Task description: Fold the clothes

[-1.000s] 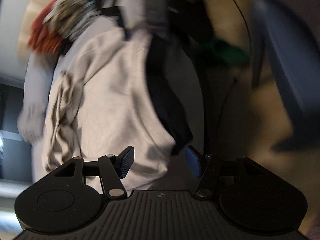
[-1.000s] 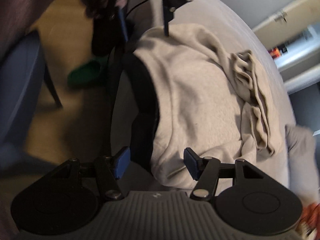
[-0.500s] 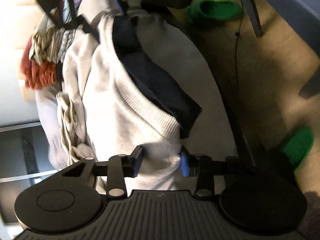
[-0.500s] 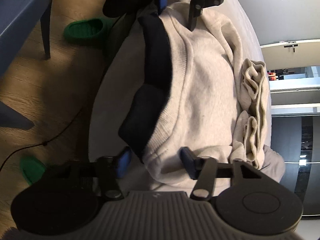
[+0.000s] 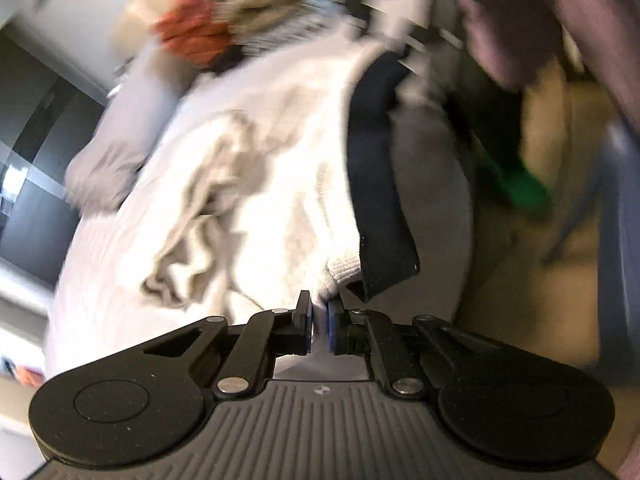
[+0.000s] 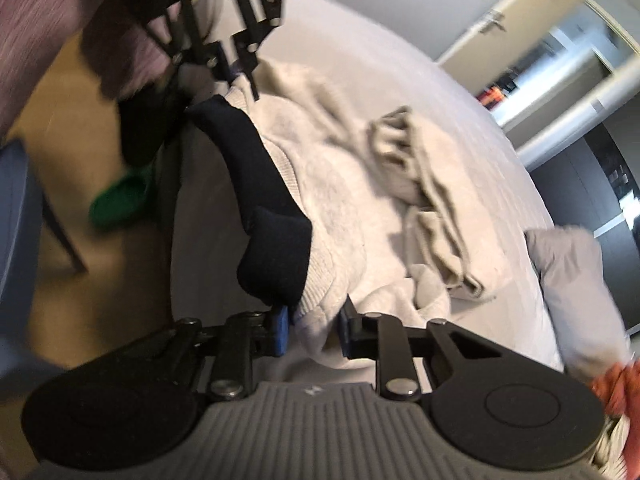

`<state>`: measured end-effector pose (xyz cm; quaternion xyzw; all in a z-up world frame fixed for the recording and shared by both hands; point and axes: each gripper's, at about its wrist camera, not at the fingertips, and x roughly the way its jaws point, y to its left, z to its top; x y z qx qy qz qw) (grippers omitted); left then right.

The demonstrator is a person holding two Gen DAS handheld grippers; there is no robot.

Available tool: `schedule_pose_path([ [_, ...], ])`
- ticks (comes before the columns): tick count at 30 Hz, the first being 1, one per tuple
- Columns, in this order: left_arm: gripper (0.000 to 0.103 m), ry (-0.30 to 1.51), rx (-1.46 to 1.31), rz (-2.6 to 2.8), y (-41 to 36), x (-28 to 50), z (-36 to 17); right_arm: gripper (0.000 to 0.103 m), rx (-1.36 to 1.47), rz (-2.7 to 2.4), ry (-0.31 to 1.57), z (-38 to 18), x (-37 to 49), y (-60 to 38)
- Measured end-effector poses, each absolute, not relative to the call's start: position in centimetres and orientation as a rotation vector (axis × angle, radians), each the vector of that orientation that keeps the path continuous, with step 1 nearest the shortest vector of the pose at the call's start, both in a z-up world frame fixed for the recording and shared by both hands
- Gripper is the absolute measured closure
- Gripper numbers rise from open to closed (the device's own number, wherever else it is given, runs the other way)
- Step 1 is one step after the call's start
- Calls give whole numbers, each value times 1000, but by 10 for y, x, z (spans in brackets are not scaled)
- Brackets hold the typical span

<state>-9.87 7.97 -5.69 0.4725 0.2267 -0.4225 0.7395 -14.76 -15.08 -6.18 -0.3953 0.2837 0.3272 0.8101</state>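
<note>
A light grey sweatshirt [image 5: 280,184] with a ribbed hem lies on a bed, over a dark navy garment [image 5: 376,208]. My left gripper [image 5: 319,322] is shut on one corner of the sweatshirt's hem. My right gripper [image 6: 312,330] has the other hem corner [image 6: 320,312] between its fingers, which are nearly closed on the cloth. The sweatshirt [image 6: 352,208] and the navy garment [image 6: 264,200] show in the right wrist view, with the left gripper [image 6: 236,72] at the far end. Both views are motion-blurred.
A crumpled beige garment [image 6: 432,216] lies on the sweatshirt. A grey pillow [image 6: 572,280] and a pile of orange and striped clothes [image 5: 208,28] sit on the bed. A green slipper [image 6: 120,200] lies on the wooden floor beside a blue chair [image 6: 16,216].
Both grippers have closed onto the sweatshirt's hem corners, the left fully. Both views have swung and blurred, and the hem has lifted off the bed edge.
</note>
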Motion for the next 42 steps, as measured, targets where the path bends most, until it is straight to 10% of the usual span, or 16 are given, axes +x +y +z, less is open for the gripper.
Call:
schedule_pose_path([
  [21,100,413,714,-704,54,69,63,86,-544,471,506,41,13,-177],
  [36,99,700,659,-730,33,213,-22,86,-326,476,778,-31,188,-199],
  [42,82,741,660,-702,34,228,-50,78,-185,452,884,-65,212,-209],
])
